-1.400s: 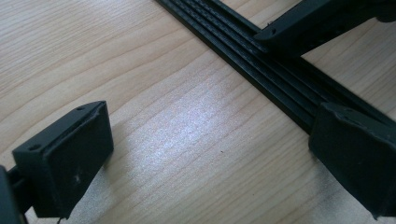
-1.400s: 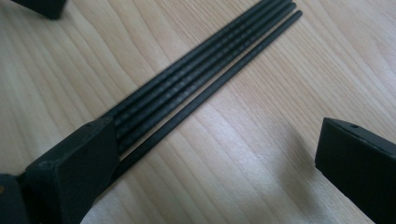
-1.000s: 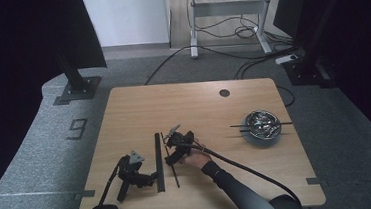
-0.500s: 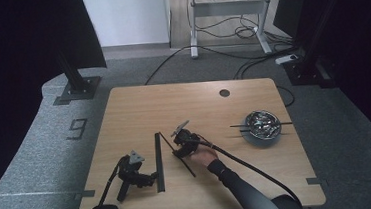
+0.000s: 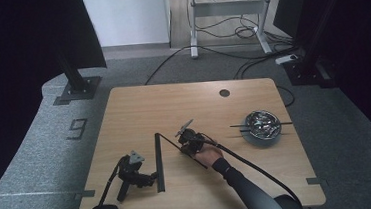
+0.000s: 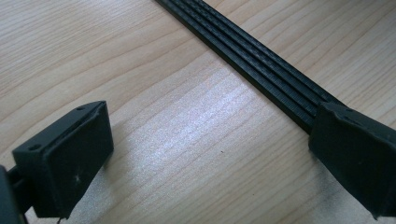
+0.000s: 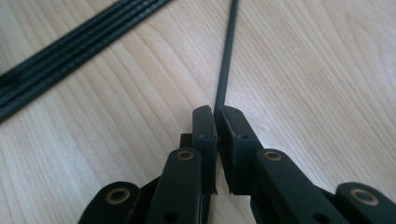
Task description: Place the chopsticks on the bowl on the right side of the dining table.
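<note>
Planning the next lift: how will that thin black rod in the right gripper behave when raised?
The rod looks straight, so probably stiff. It is very thin, likely light. Pinched near one end by the right gripper, it may droop or swivel.

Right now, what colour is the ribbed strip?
Black, lengthwise ridges; strip is clearest in the left gripper view.

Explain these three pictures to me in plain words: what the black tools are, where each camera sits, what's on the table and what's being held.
No robot here: a person works two hand-held grippers. The high view looks down on the wooden table. The left gripper lies open beside a flat black strip; its own camera shows the strip passing one jaw. The person's hand holds the right gripper, which is pinching a thin black rod, seen close from its own camera. A metal bowl with sticks across it sits to the right.
</note>
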